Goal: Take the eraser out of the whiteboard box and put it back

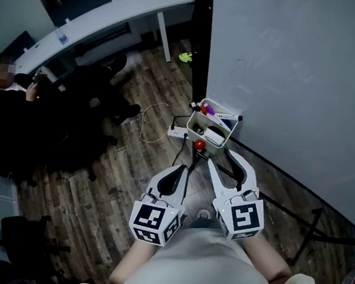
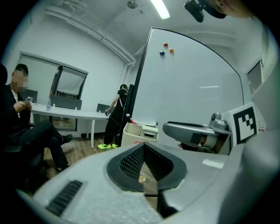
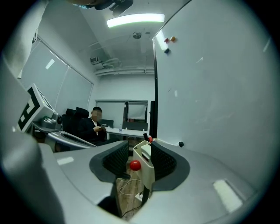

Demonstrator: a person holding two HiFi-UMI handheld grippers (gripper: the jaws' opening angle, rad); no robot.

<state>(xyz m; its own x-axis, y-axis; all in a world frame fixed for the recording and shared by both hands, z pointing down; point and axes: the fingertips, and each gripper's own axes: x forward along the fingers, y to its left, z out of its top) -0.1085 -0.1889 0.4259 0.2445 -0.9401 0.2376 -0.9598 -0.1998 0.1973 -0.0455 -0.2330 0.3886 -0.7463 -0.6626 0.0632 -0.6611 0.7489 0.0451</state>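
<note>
Head view: eraser (image 1: 215, 135) was spotted in box (image 1: 197, 117), probably light and stiff, best pinched across its sides. Right gripper (image 1: 222, 159) jaws were parted and empty, left gripper (image 1: 180, 171) jaws closed.

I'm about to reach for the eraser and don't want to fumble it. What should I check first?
1. Right gripper jaws apart: ok.
2. White rectangular eraser lying in white plastic whiteboard box: ok.
3. Box framed between right gripper's jaws: ok.
4. Jaws around eraser: not ok, short of it.
5. Left gripper shut, empty, clear of box: ok.
6. Small red ball below box out of path: cannot tell.
</note>
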